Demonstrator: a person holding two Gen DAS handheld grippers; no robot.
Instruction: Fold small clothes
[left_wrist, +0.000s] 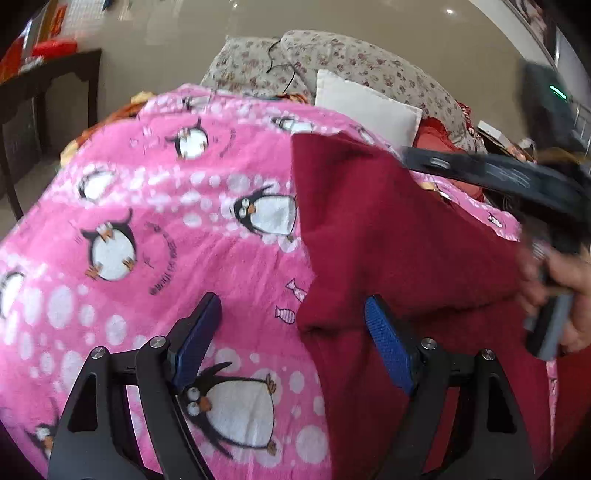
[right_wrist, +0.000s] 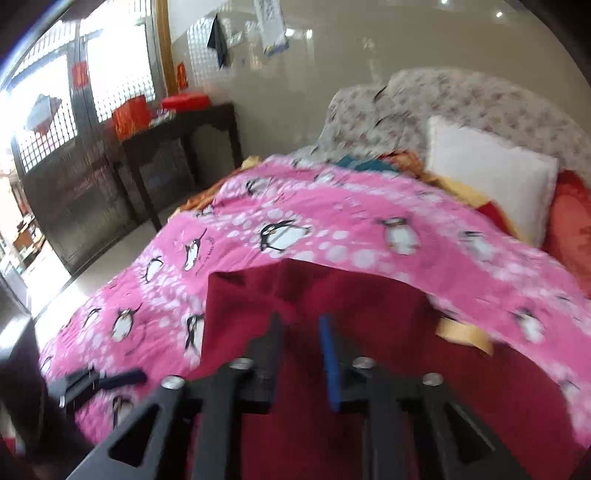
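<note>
Knitwear here: a dark red sweater (left_wrist: 388, 236) lies on the penguin blanket (left_wrist: 155, 229) near its right edge, soft, limp, light. Best pinched at a hem corner. Left gripper (left_wrist: 291, 325) gapes wide, empty; right gripper (right_wrist: 301, 325) stands narrow, gripping nothing visible.

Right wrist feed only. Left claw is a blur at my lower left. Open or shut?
Observer: Open. The left claw straddles the near left edge of the maroon garment, nothing pinched.
Operator: What's under each pad?
Observer: One pad is over the maroon garment, the other over the pink penguin blanket.
Operator: How does my right claw look from there?
Observer: The right claw reaches in over the garment's far right corner; a hand shows at the right edge of the left wrist view.
</note>
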